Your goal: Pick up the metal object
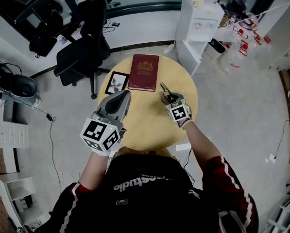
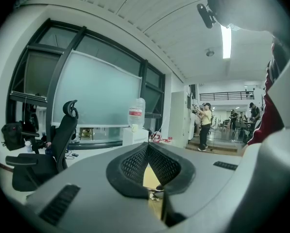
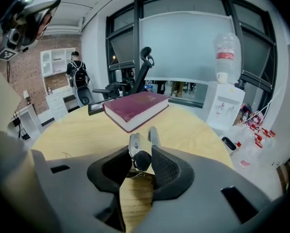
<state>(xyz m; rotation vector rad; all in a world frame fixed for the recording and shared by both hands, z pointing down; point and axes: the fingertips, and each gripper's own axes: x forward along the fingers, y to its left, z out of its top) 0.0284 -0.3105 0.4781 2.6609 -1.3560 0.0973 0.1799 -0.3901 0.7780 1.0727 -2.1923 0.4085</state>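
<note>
Over the near left part of the round, pale wooden desk I have the left gripper held above the surface. In the left gripper view its pads meet at the tips with nothing between them. To its right, the right gripper tilts down toward the desk top. In the right gripper view its jaws stand wide apart, and the silvery metal object with a black rounded end sits between them. I cannot tell whether either pad presses on it. From my head view the metal object pokes out just ahead of that gripper, right of the desk's middle. Farther back lie a thick maroon hardcover book and, just left of it, a black-framed picture. Beyond the desk stands a black office chair.
</note>
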